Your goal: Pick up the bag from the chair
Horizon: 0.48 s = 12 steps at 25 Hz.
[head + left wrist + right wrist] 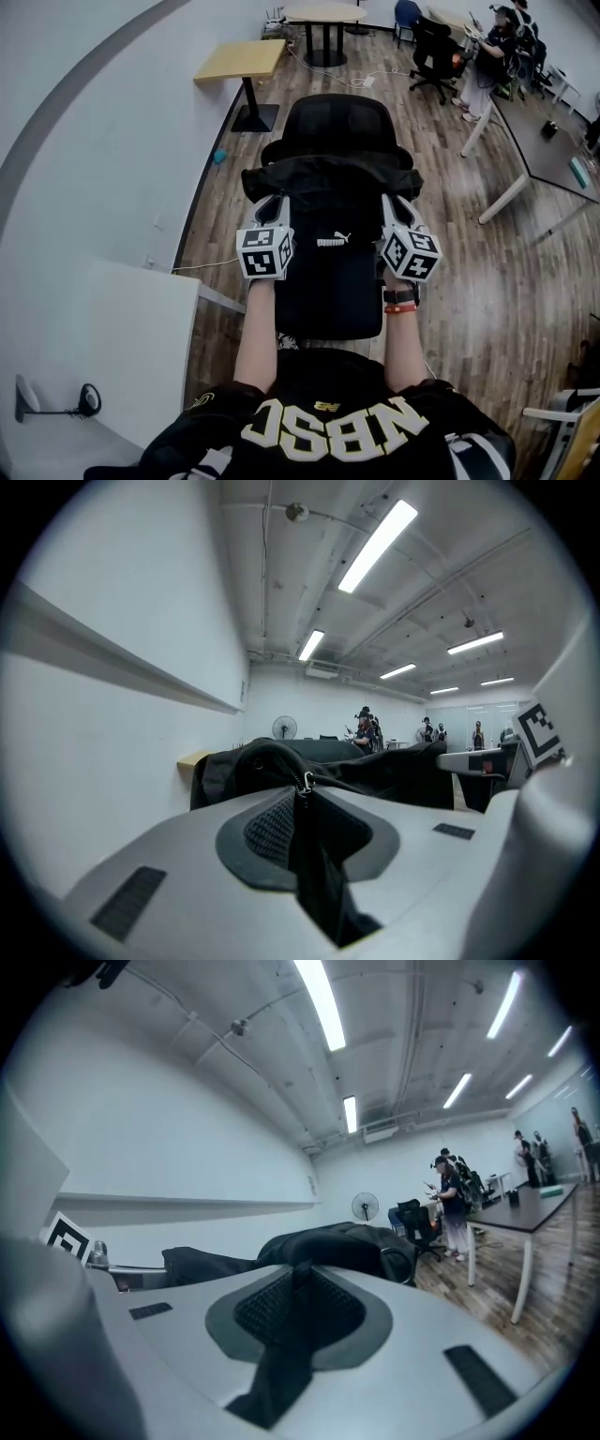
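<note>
Now | left tool (273, 202) clamps bag (330, 184) | right tool (391, 202) likewise | chair (341, 122) behind

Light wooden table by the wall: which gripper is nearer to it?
Left. The left gripper is shut on the end of the black bag toward the wooden table; the right gripper is shut on its other end, farther away.
</note>
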Each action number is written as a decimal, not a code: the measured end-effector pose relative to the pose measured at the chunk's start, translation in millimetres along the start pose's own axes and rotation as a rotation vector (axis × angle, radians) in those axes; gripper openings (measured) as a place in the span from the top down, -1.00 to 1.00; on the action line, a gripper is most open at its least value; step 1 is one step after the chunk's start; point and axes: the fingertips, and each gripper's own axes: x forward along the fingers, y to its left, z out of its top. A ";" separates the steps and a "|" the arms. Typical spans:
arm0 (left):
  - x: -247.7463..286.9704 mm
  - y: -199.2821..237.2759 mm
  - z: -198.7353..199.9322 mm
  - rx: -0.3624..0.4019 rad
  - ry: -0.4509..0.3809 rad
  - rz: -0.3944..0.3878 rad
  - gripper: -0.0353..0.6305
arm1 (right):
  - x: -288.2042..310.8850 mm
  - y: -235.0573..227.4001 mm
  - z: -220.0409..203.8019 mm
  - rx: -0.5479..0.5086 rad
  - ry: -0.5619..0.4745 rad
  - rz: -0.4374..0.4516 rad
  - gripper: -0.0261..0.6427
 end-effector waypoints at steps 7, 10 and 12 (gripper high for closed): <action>-22.2 -4.2 63.1 0.023 -0.140 -0.003 0.71 | -16.3 24.1 59.9 -0.056 -0.140 0.043 0.73; -27.5 -5.9 73.9 0.043 -0.167 0.000 0.71 | -21.7 32.2 73.2 -0.087 -0.173 0.049 0.73; -28.4 -7.1 76.4 0.048 -0.174 -0.002 0.71 | -22.2 34.1 75.3 -0.099 -0.178 0.051 0.73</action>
